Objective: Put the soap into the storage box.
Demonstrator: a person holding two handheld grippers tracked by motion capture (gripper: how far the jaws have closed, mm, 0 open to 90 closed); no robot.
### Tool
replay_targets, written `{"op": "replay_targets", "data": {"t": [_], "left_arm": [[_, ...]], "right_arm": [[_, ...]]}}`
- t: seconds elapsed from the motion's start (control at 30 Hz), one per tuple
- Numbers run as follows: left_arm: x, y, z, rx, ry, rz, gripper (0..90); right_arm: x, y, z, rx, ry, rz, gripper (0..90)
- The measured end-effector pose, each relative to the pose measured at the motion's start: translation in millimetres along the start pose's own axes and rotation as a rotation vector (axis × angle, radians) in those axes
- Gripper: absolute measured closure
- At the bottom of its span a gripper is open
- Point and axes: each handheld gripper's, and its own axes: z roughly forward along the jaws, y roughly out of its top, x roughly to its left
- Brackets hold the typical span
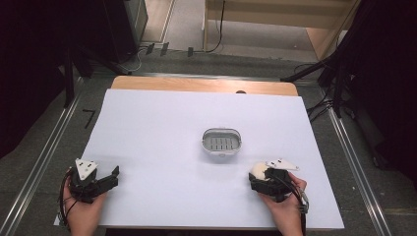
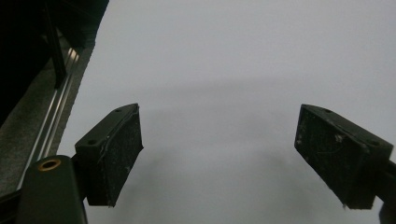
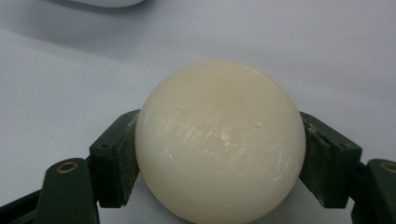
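Note:
A cream round soap bar (image 3: 220, 140) sits between the jaws of my right gripper (image 3: 219, 154), which is shut on it from both sides. In the high view that right gripper (image 1: 259, 178) rests at the table's front right with the pale soap (image 1: 257, 171) showing at its tip. A white soap dish (image 1: 222, 141) with a grey slotted insert stands near the table's middle, a little beyond the soap. My left gripper (image 1: 114, 178) lies at the front left, its jaws wide apart over bare white table (image 2: 219, 70) with nothing between its pads (image 2: 116, 154).
The white sheet (image 1: 162, 128) covers most of the wooden table, whose far edge (image 1: 204, 84) shows as a bare strip. Metal rails (image 1: 44, 152) run along both sides on the floor. Cables and stands lie beyond the far edge.

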Motion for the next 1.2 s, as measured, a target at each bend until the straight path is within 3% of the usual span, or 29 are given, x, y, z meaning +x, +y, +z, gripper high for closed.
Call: {"op": "replay_targets", "data": {"t": [0.27,0.63,1.2], "left_arm": [[0.9,0.1,0.2,0.001,-0.003,-0.003,16.0],[0.7,-0.1,0.0,-0.005,-0.007,-0.004,16.0],[0.2,0.0,-0.2,-0.001,-0.003,0.003,16.0]], "right_arm": [[5.1,2.9,-6.2,0.005,-0.012,-0.006,24.9],[13.2,11.9,-12.1,0.011,0.006,-0.021,24.9],[13.7,31.0,-7.4,0.022,0.032,-0.026,24.9]]}}
